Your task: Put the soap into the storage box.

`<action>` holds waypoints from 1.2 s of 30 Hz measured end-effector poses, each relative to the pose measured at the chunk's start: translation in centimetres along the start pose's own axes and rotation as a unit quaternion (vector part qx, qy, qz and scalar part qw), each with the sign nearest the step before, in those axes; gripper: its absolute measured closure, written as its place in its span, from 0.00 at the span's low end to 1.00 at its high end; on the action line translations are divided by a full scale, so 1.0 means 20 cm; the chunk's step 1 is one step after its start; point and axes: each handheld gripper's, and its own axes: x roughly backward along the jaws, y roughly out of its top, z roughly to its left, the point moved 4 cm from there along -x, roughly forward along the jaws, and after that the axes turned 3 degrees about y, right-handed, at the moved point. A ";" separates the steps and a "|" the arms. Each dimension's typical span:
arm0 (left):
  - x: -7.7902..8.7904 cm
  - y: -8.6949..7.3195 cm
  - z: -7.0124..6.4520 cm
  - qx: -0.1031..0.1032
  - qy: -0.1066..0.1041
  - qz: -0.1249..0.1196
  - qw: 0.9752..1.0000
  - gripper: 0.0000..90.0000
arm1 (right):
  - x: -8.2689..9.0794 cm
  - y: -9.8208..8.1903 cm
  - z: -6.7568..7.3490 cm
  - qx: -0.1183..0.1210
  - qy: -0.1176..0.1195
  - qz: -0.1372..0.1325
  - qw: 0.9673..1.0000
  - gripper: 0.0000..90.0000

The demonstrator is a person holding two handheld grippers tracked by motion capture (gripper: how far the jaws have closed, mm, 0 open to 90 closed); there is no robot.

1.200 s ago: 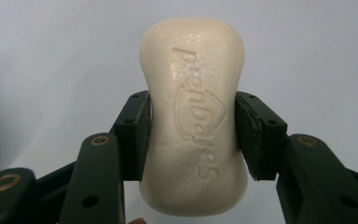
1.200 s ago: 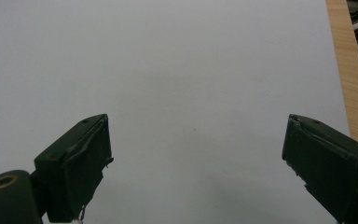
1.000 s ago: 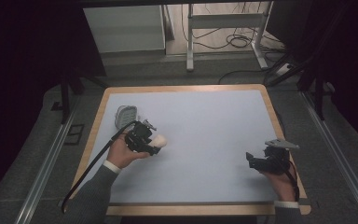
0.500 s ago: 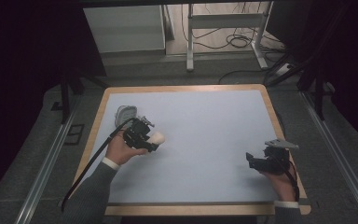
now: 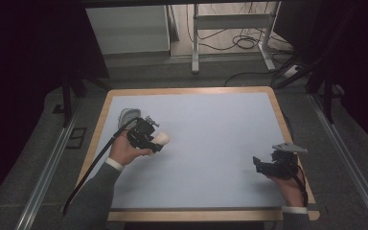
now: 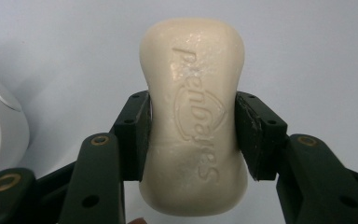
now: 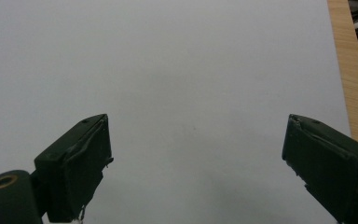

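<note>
Soap: the soap [image 6: 194,121] is sitting between the left gripper [image 6: 193,135] jaws, which are clamping its sides, near the desk's [image 5: 211,143] left edge.
Right gripper: the right gripper [image 7: 196,163] is hovering with jaws spread wide, gripping nothing.

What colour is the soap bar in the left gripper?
Cream, off-white soap bar with embossed lettering; clearest in the left gripper view.

Cream soap bar [image 6: 193,119], waisted, embossed lettering facing up; clamped at its waist, above the table's left.
</note>
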 end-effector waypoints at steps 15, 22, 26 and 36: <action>0.01 0.01 0.06 0.011 0.007 0.000 1.000 0.55 | 0.00 0.00 -0.01 -0.001 -0.001 0.000 1.000 0.08; 0.02 0.03 0.08 0.015 0.012 -0.001 1.000 0.55 | 0.00 0.00 -0.01 -0.001 -0.002 -0.001 1.000 0.08; 0.02 0.04 0.10 0.019 0.016 -0.003 1.000 0.55 | 0.00 0.00 -0.01 -0.001 -0.002 -0.001 1.000 0.08; 0.03 0.05 0.14 0.024 0.023 0.000 0.999 0.55 | 0.00 0.00 -0.01 -0.003 -0.003 -0.001 1.000 0.08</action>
